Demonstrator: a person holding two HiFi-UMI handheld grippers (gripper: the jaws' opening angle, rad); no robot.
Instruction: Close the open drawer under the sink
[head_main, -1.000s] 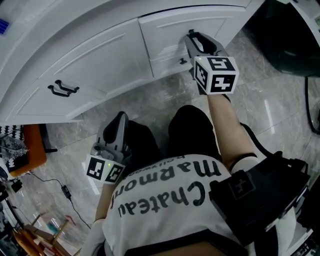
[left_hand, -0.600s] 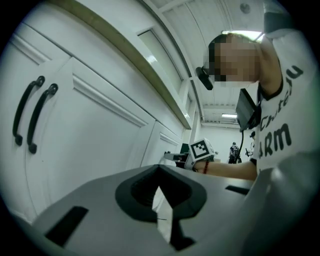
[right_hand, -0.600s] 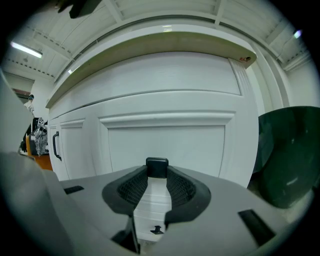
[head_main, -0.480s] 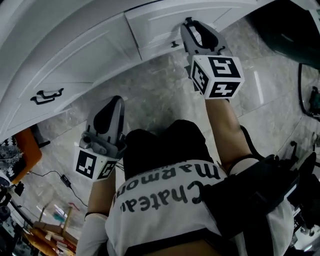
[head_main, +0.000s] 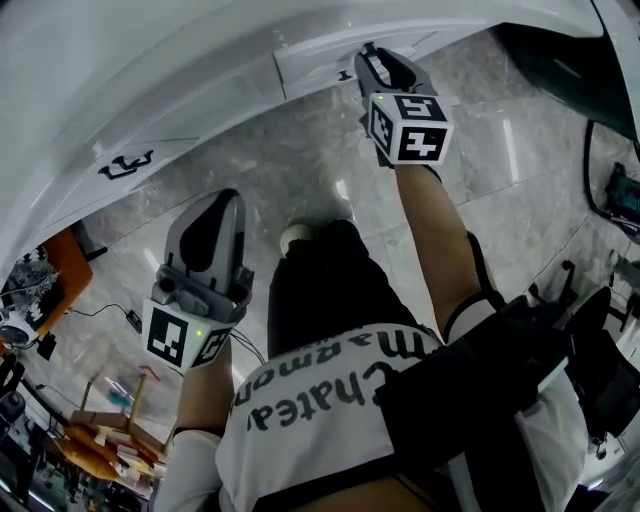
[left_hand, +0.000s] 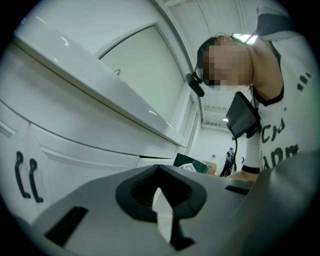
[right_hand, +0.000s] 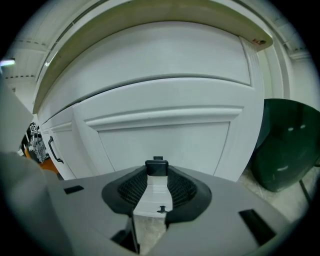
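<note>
The white drawer front (head_main: 310, 65) sits under the counter at the top of the head view, and it fills the right gripper view as a panelled face (right_hand: 165, 135). Only a thin dark seam shows above it. My right gripper (head_main: 368, 52) is stretched out to that front, jaws shut, tips against it beside a small black knob (head_main: 345, 75). In the right gripper view the knob (right_hand: 157, 167) stands just past the shut tips of the right gripper (right_hand: 156, 175). My left gripper (head_main: 212, 205) hangs shut over the floor, well clear of the cabinet; the left gripper (left_hand: 161, 202) holds nothing.
Two black handles (head_main: 125, 163) mark the cabinet doors to the left. A dark green bin (right_hand: 287, 145) stands right of the drawer. An orange stool (head_main: 50, 270) and cables lie at the far left on the marble floor (head_main: 320, 160). My knees are below the cabinet.
The right gripper has gone forward with the drawer front, which stood out from the cabinet and now lies nearly flush. The left gripper has lifted a little and stays away.
</note>
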